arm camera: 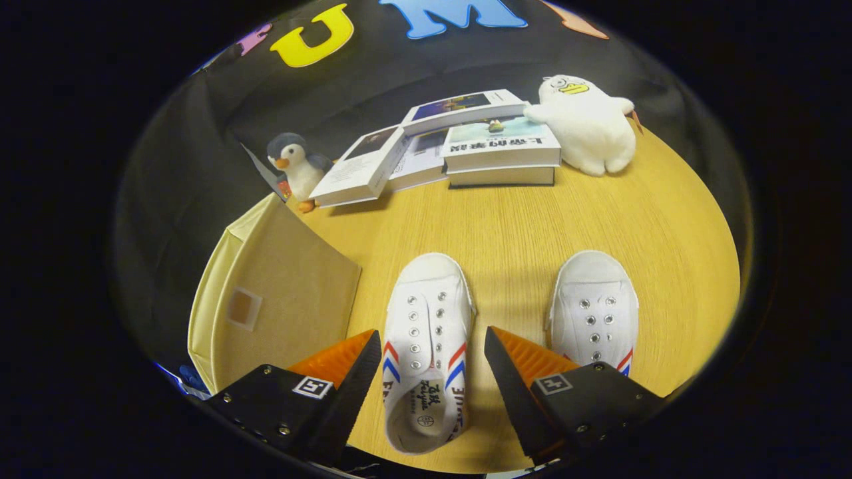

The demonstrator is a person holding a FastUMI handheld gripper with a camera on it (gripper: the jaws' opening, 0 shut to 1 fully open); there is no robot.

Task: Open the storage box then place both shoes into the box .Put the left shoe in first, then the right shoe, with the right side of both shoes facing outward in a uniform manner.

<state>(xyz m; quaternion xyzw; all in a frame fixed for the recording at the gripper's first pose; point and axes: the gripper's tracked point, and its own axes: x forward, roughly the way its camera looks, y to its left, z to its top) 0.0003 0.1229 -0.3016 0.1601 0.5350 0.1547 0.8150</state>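
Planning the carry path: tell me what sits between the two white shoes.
In the gripper view, bare wooden tabletop separates the left shoe from the right shoe. Nearer the camera, one finger of the open tongs straddling the left shoe stands between them.

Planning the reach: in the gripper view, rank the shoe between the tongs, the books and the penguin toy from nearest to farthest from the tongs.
The tongs are open.
1. Shoe, between the fingers.
2. Books, stacked beyond the shoe, across the table.
3. Penguin toy, back left beside the books; close to them in depth, hard to call.
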